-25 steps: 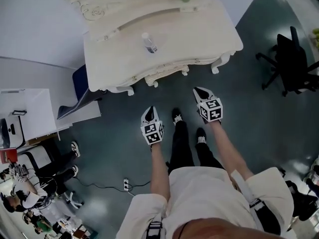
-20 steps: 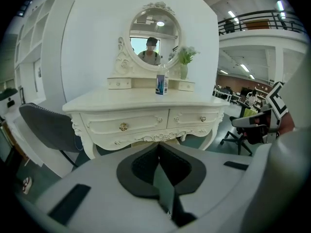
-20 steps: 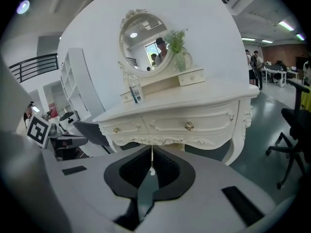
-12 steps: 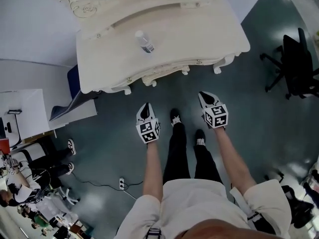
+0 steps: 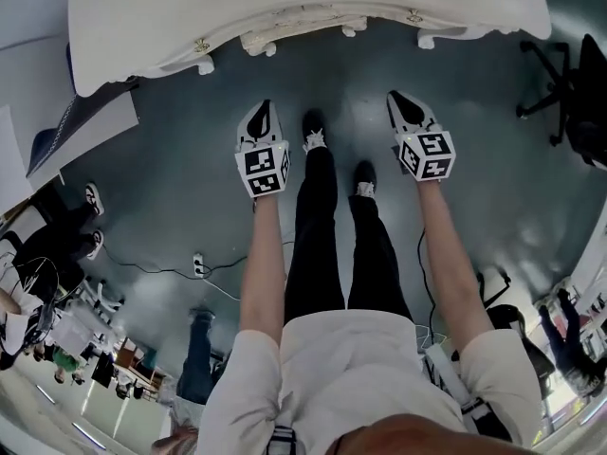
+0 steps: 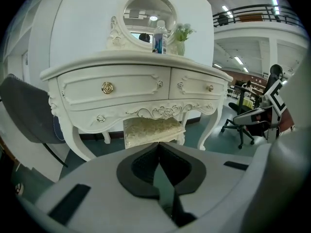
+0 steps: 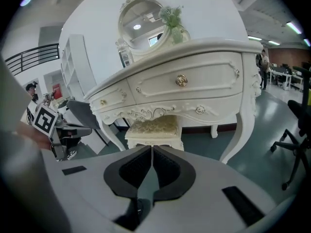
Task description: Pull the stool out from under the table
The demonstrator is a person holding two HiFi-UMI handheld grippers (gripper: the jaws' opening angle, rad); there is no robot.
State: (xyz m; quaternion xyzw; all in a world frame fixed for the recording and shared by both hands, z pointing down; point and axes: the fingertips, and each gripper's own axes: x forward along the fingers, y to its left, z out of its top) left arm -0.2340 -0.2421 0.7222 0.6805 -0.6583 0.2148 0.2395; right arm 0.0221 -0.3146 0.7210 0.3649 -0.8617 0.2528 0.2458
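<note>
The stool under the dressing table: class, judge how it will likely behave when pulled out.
The stool looks rigid-framed, so it should probably move as one piece. Its padded seat may give when gripped. The glossy floor likely lets it slide, though a high pull might tip it.

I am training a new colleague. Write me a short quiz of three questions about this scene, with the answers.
1. True or false: the stool stands fully clear of the table.
2. Which thing stands on the table top? A) a bottle B) a lamp C) a book
3. How do the jaws of the left gripper and the right gripper stand?
Key: 1 false, it is tucked under the table; 2 A; 3 both shut, empty.
</note>
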